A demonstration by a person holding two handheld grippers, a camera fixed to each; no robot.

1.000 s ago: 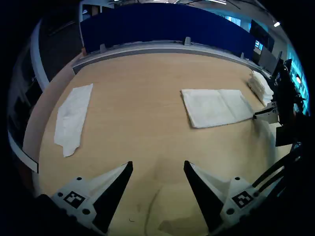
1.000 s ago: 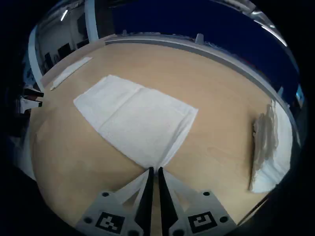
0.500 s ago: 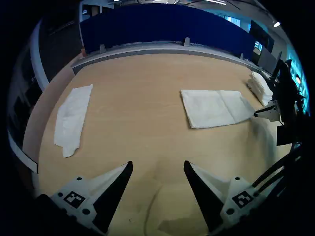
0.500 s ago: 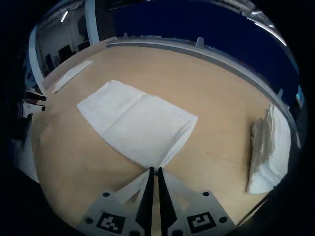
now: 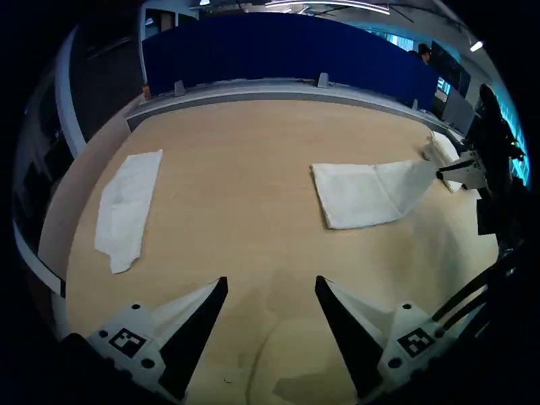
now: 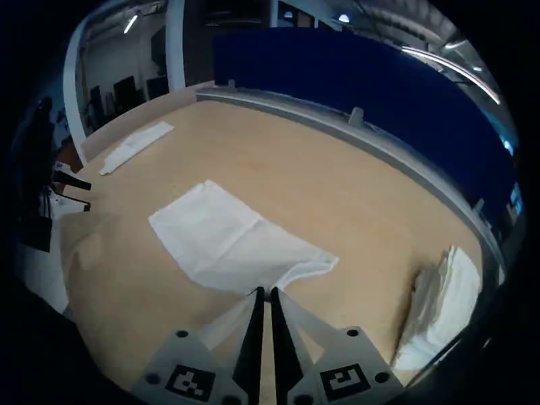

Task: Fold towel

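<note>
Towel (image 6: pixel 229 246) was thin, soft, light cloth, prob. limp w/ no stiffness of its own; it would sag from any single hold and drag on the table (image 6: pixel 324 182) rather than slide cleanly; not fragile, not slippery. Best holds, in my judgement: corners or the hem just beside them, since a pinch mid-edge would let both ends droop.

Right gripper (image 6: pixel 264 297) had its fingers pressed together w/ only a hairline gap, pinching the near corner of the towel right at the tips; that corner rose off the table while the rest fanned out flat ahead of the fingers, mostly toward the left-finger side; a fold crease ran across the middle of the cloth.

Left gripper (image 5: pixel 270 279) stood w/ fingers spread wide, nothing between them, only bare table there; from it the towel lay well ahead and off beyond the right finger, well apart from both tips.

A second cloth (image 5: pixel 125 206) lay flat well beyond the left finger of the left gripper; a stack of folded cloths (image 6: pixel 439 304) sat off the right-finger side of the right gripper, apart from the towel.

For a tidy fold the left gripper would prob. need the other near corner, else the single-held cloth would skew.
</note>
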